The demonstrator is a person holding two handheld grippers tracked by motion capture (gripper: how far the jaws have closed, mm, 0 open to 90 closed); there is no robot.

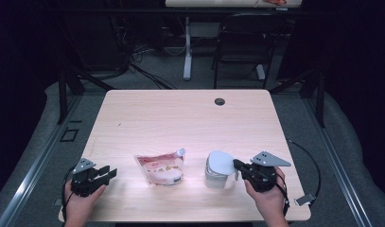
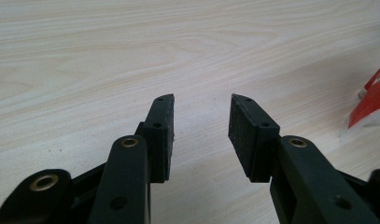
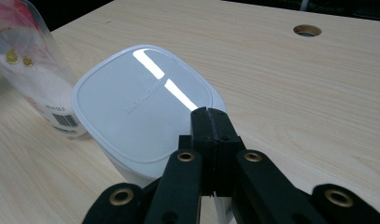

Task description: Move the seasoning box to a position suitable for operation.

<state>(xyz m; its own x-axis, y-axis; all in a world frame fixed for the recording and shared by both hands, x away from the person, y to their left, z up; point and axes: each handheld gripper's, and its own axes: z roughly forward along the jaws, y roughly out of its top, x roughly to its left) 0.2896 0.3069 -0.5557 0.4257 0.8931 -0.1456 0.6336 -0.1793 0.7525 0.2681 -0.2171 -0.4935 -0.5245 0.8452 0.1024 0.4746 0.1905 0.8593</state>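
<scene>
A white lidded container [image 1: 215, 177] stands near the table's front edge, right of centre. Its glossy white lid [image 3: 141, 100] sits tilted and shifted toward my right gripper [image 1: 237, 165]. That gripper's jaws are pressed together at the lid's near rim [image 3: 208, 119], and the rim runs in under the pads. A pink and white pouch [image 1: 161, 168] with a barcode lies flat just left of the container. My left gripper [image 1: 107, 173] rests at the front left corner, pointing right. It [image 2: 200, 123] is open over bare wood with nothing between its pads. The pouch's red corner [image 2: 372, 100] lies off to its right.
The light wooden table [image 1: 180, 118] has a round cable hole [image 1: 220, 101] at the back right. Cables trail from both grippers over the front edge. A dark chair [image 1: 244, 42] and a desk leg [image 1: 187, 47] stand beyond the table.
</scene>
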